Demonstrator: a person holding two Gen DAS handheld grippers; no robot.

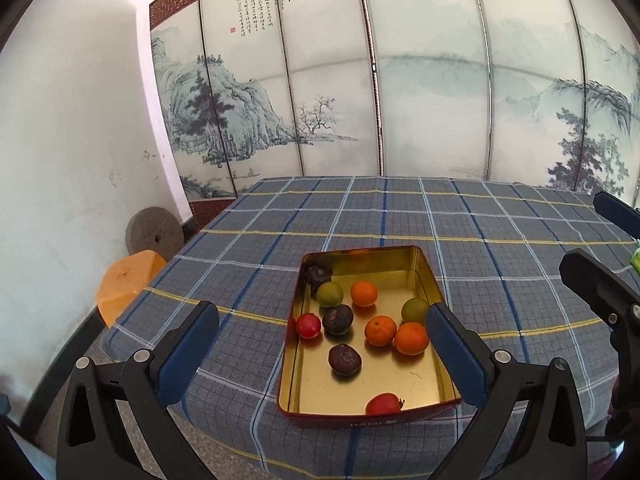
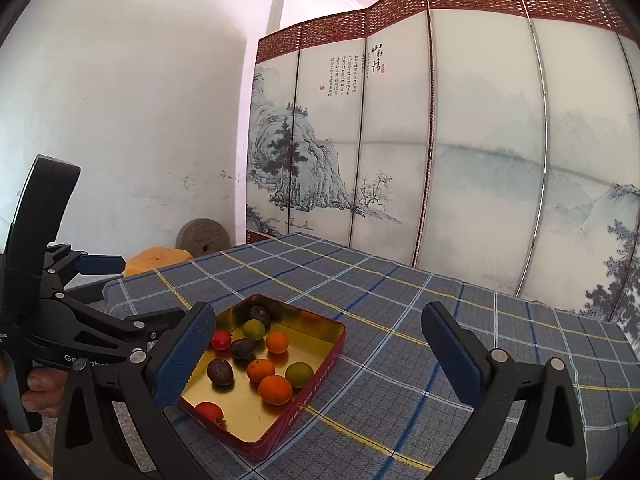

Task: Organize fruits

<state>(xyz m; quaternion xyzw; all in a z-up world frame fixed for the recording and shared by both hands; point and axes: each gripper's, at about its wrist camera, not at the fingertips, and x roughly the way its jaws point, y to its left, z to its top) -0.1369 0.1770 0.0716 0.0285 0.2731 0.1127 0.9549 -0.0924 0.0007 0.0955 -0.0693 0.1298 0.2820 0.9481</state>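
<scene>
A red tin box with a gold inside (image 1: pixel 428 276) (image 2: pixel 320 372) sits on the checked tablecloth. It holds several small fruits: oranges (image 1: pixel 411 338) (image 2: pixel 275 389), green ones (image 1: pixel 330 293) (image 2: pixel 299 374), dark brown ones (image 1: pixel 345 359) (image 2: pixel 219 371) and red ones (image 1: pixel 308 325) (image 2: pixel 221 339). My left gripper (image 1: pixel 322 344) is open and empty, raised above the near part of the box. My right gripper (image 2: pixel 318 346) is open and empty, above the cloth to the right of the box; it also shows at the right edge of the left wrist view (image 1: pixel 600 240).
The blue-grey checked tablecloth (image 1: pixel 400 216) (image 2: pixel 440 320) covers the table. A painted folding screen (image 1: pixel 360 80) (image 2: pixel 440 140) stands behind it. An orange stool (image 1: pixel 128 280) (image 2: pixel 158 260) and a round grey stone (image 1: pixel 154 232) (image 2: pixel 203 238) are by the white wall at left.
</scene>
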